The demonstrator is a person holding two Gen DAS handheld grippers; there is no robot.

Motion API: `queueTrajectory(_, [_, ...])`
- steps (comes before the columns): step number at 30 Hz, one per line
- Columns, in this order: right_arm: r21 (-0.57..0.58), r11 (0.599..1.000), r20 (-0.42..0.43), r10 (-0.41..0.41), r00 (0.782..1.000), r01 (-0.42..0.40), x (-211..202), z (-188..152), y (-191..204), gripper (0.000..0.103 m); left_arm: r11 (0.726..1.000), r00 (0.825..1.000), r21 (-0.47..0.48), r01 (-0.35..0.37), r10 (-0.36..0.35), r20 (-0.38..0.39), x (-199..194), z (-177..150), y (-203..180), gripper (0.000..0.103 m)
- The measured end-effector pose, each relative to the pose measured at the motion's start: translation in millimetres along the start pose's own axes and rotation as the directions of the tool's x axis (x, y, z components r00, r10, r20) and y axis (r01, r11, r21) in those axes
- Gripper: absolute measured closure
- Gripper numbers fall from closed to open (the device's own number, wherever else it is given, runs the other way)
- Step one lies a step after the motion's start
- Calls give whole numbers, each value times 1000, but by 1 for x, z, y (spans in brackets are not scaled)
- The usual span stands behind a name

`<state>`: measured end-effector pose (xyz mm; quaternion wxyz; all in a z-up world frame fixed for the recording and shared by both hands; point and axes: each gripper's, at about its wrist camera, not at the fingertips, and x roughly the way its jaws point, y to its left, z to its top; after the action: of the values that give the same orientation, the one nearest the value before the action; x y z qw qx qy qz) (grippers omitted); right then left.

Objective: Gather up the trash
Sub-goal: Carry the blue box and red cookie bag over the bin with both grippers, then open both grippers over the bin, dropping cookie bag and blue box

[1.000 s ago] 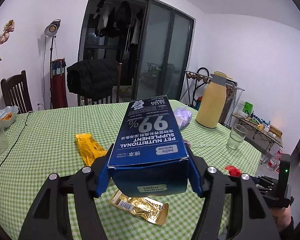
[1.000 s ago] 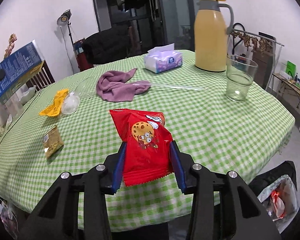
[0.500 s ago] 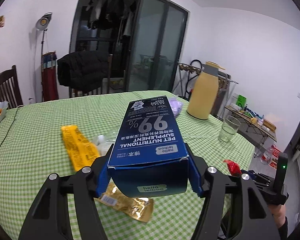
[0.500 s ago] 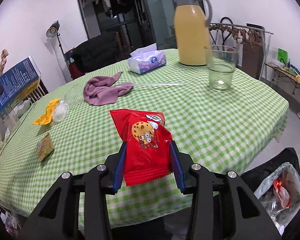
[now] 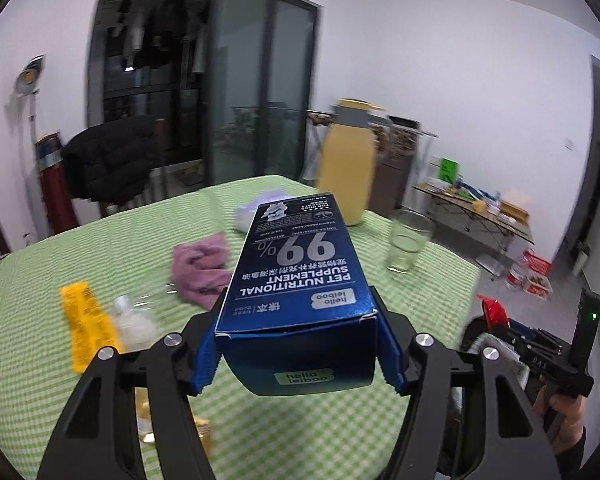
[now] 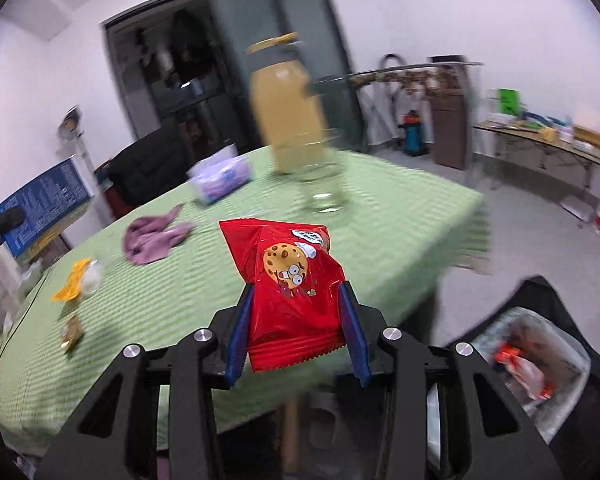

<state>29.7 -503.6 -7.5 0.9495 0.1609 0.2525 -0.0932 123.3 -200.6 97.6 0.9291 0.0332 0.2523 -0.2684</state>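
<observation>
Left wrist view: the left claw clamps a glossy blue cardboard box lengthwise between its blue pads, above the green checked tabletop. Right wrist view: the right claw pinches a crinkly red cookie packet; at lower right, blurred, probably a lined trash bin.

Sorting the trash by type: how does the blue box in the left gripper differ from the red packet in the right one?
The blue box is rigid cardboard with flat faces; the red packet is soft, crinkled film. The box carries white lettering, the packet a cartoon cookie. The box fills wide-set jaws of the left gripper; the packet sits in narrower-set jaws of the right gripper. Both are clamped and off the table.
</observation>
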Motion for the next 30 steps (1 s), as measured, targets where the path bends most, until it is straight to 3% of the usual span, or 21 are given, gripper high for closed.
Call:
queueTrajectory(5, [110,985,-16,-130,991,130,-24,-9,-78,62,993,996,96,73,-69,-49,33,0,-55,41])
queueTrajectory(11, [268,922,-109,-260,960,280,-43,-38,-172,62,963,979,184,198,-184,-94,64,3,-119,41])
queueTrajectory(15, [394,867,-197,-246,949,306,-42,-70,-225,62,930,959,241,277,-252,-130,81,-2,-166,41])
queueTrajectory(21, [466,812,-274,-247,930,353,-39,-103,-259,62,882,923,288,372,-319,-215,106,-22,-215,41])
queueTrajectory(23, [486,798,-283,-241,928,356,-37,-109,-266,61,869,909,290,400,-337,-244,112,-29,-228,41])
queueTrajectory(27, [528,768,-314,-219,924,362,-25,-123,-285,58,845,864,254,470,-382,-328,132,-46,-257,41])
queueTrajectory(28, [537,756,-325,-224,919,375,-23,-126,-288,51,837,844,235,495,-397,-362,139,-50,-265,41])
queueTrajectory(30, [563,738,-325,-214,921,370,-24,-130,-292,48,816,801,202,541,-428,-418,151,-58,-280,41])
